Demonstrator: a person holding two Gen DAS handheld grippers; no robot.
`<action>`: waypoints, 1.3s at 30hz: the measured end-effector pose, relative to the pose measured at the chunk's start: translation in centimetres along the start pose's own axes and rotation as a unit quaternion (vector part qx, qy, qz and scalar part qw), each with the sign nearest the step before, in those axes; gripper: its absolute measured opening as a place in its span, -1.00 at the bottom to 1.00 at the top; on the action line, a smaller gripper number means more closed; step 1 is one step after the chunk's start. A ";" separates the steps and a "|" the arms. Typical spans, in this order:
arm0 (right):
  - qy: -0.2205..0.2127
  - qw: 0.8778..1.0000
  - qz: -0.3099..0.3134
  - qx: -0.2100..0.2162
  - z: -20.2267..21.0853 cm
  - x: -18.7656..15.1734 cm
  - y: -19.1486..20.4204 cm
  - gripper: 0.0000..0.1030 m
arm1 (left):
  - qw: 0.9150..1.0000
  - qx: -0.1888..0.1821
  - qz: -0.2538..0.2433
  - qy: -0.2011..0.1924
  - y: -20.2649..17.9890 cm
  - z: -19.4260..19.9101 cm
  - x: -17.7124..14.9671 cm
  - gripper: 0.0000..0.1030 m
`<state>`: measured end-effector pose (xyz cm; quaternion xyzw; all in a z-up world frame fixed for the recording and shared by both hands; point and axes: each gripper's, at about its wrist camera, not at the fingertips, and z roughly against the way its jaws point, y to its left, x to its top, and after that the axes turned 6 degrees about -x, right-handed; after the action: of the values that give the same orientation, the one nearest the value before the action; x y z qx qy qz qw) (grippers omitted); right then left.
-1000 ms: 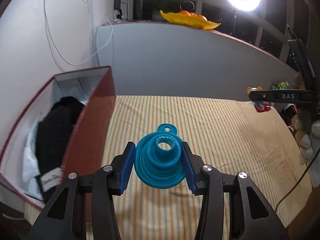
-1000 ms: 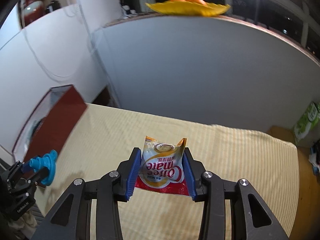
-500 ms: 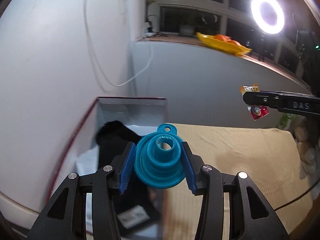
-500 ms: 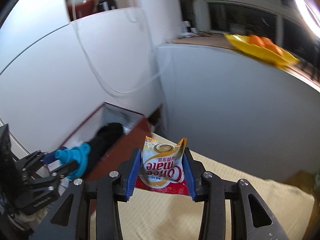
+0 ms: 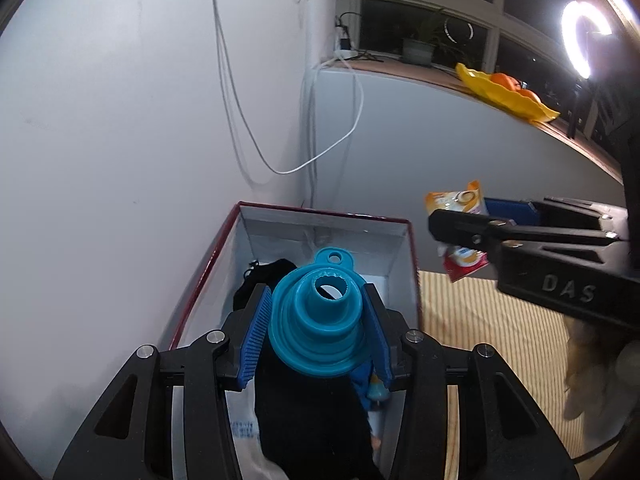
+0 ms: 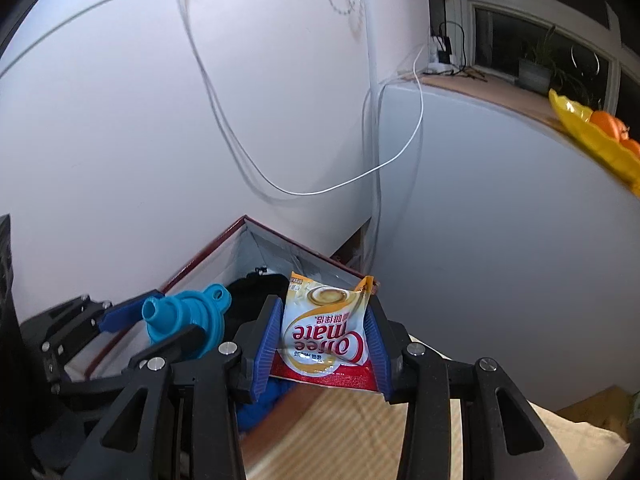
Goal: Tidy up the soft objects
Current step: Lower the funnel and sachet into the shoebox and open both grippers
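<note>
1. Sachet (image 6: 325,330): "Coffee mate" in red, upside down, w/ small Chinese print; yellow-white pack, red bottom edge. Clamped between blue pads of right gripper (image 6: 324,344), fingers narrow on its sides. Hangs over box's near-right corner.
2. Right gripper body, seen from left wrist cam (image 5: 460,228): "DAS" embossed on black arm.
3. Funnel (image 5: 320,320): blue collapsible silicone, spout toward cam, hang-tab on top. Pinched between pads of left gripper (image 5: 316,332), fingers approx. funnel-width apart. Held above box interior, not touching contents.
4. Box (image 5: 328,216): dark red outside, white inside, open top. Sits at bed's left edge, in wall corner. Holds black cloth (image 5: 264,280), white item w/ small blue print (unreadable), something blue.
5. Bed cover (image 5: 480,332): yellow striped, open room to right of box.
6. White cable (image 6: 320,190) loops on wall behind box.
</note>
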<state>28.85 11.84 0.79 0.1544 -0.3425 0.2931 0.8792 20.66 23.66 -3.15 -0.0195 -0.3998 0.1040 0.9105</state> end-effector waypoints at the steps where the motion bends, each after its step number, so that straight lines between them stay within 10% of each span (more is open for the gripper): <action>1: 0.004 1.000 -0.008 0.006 -0.8 0.2 -0.1 -0.27 | 1.000 0.001 0.003 0.003 0.2 -0.4 0.2 -0.14; 17: 0.036 0.998 -0.027 0.044 -6.6 1.6 -0.7 -0.07 | 0.999 -0.002 0.049 0.017 3.2 -3.7 1.1 0.00; 20: 0.027 0.999 -0.026 0.033 -6.4 1.3 -0.7 0.23 | 0.999 0.002 0.049 0.018 3.2 -3.8 0.9 0.35; 39: 0.004 0.999 -0.041 0.032 -1.2 -0.4 -2.1 0.27 | 0.999 0.011 0.050 0.004 2.1 0.0 -0.9 0.35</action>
<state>30.53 10.65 -0.47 0.1958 -0.3228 0.2680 0.8864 19.74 25.50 -4.04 -0.0295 -0.3933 0.1533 0.9061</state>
